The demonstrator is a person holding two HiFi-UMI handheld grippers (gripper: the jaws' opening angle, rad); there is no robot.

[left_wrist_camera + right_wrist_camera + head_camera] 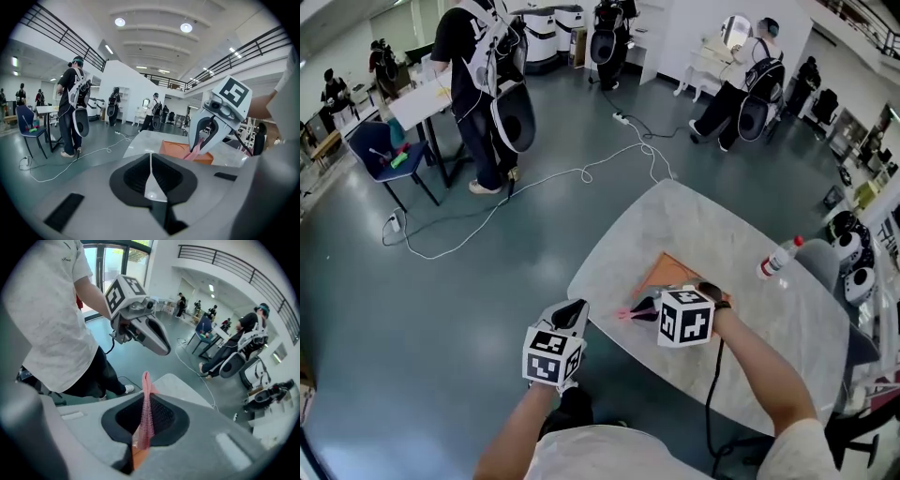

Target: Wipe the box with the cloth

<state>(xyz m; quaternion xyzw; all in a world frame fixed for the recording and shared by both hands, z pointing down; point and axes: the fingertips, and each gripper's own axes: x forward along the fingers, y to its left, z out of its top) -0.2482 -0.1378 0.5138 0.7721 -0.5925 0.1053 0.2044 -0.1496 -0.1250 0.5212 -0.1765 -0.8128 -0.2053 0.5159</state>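
The pink cloth (146, 425) looks thin, light and limp, apt to bunch; the right hand-held gripper (645, 307) is clamped on a fold of it. The flat orange box (677, 275) lies just beyond those jaws, probably light and liable to skid unless steadied. The left hand-held gripper (151, 174), jaws together on nothing, hangs beside the pale surface (750, 309). Beyond lie a grey floor (441, 309), a cable (581, 173) and people (478, 75).

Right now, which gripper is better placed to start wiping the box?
Right. The right gripper pinches the pink cloth over the orange box; the left gripper is shut, empty, and short of the table.
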